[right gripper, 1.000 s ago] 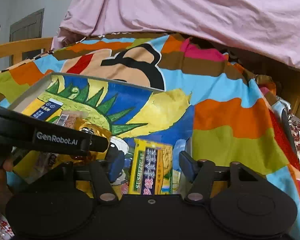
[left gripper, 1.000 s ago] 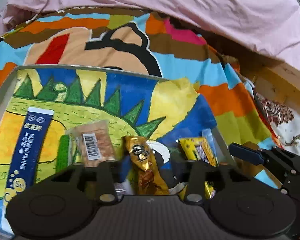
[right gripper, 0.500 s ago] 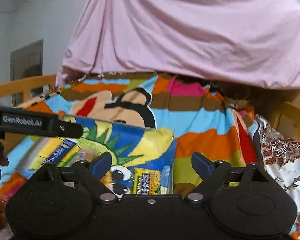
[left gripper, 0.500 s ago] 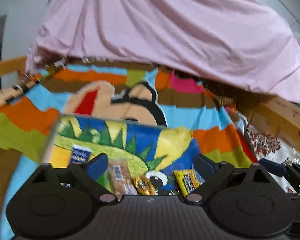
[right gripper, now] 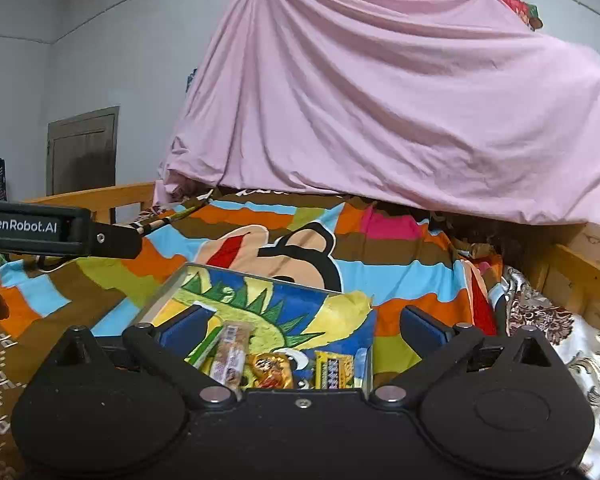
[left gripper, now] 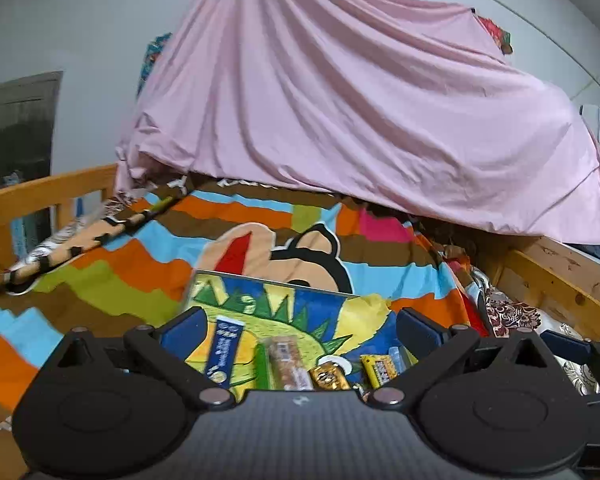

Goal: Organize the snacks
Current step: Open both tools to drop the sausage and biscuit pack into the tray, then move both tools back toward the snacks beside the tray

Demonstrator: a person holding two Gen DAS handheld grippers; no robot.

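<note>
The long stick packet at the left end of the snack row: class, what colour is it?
The stick packet is dark blue with white print, clearest in the left wrist view.

Snack packets [left gripper: 288,362] side by side, seemingly flat in tray [left gripper: 260,280]

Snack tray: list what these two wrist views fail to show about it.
- Near end of the tray: hidden in both views by the gripper bodies.
- Gold packet and yellow packet: lower parts cut off by the same bodies.
- Blue sachet: print too small to read; in the right view, behind a finger.
- Whatever lies under the pink sheet: covered.
- Left gripper and right gripper: open, nothing between them.
</note>
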